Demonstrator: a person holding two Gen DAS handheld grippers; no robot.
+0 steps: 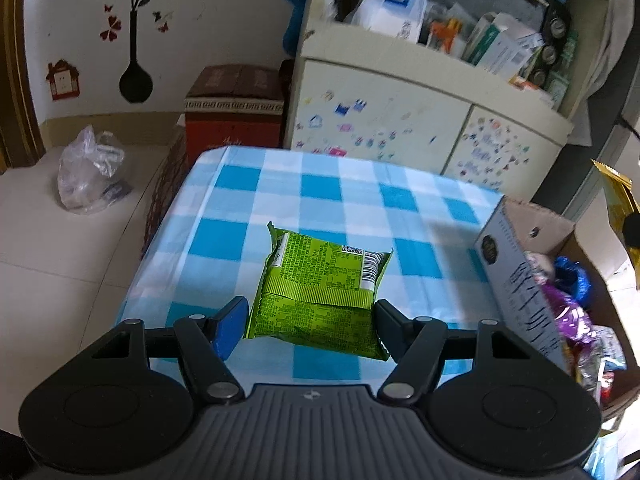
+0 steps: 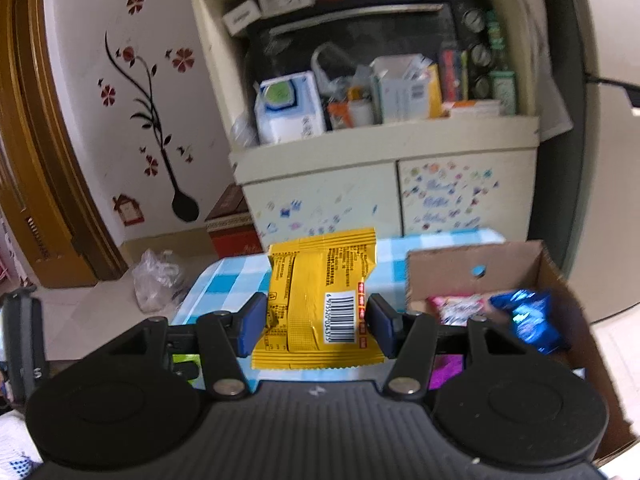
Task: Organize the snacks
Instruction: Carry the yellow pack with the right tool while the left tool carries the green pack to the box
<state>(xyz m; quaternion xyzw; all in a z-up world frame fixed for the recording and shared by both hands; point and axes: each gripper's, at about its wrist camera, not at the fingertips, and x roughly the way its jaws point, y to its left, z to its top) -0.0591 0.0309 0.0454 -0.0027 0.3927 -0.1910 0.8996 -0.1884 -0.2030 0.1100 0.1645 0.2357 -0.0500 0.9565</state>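
Observation:
My left gripper (image 1: 310, 326) is shut on a green snack packet (image 1: 320, 292), held just above the blue-and-white checked tablecloth (image 1: 320, 188). My right gripper (image 2: 316, 324) is shut on a yellow snack packet (image 2: 320, 300), held upright above the table's near edge. A cardboard box (image 1: 516, 276) stands at the table's right side; it holds wrapped snacks, among them a blue one (image 2: 528, 316), a pink-and-white one (image 2: 460, 308) and a purple one (image 1: 568, 316). The box (image 2: 444, 268) lies just right of my right gripper.
A cream cabinet (image 1: 400, 120) with stickers and cluttered shelves stands behind the table. A red-brown box (image 1: 234, 116) sits at the table's far left corner. A clear plastic bag (image 1: 90, 172) lies on the tiled floor to the left.

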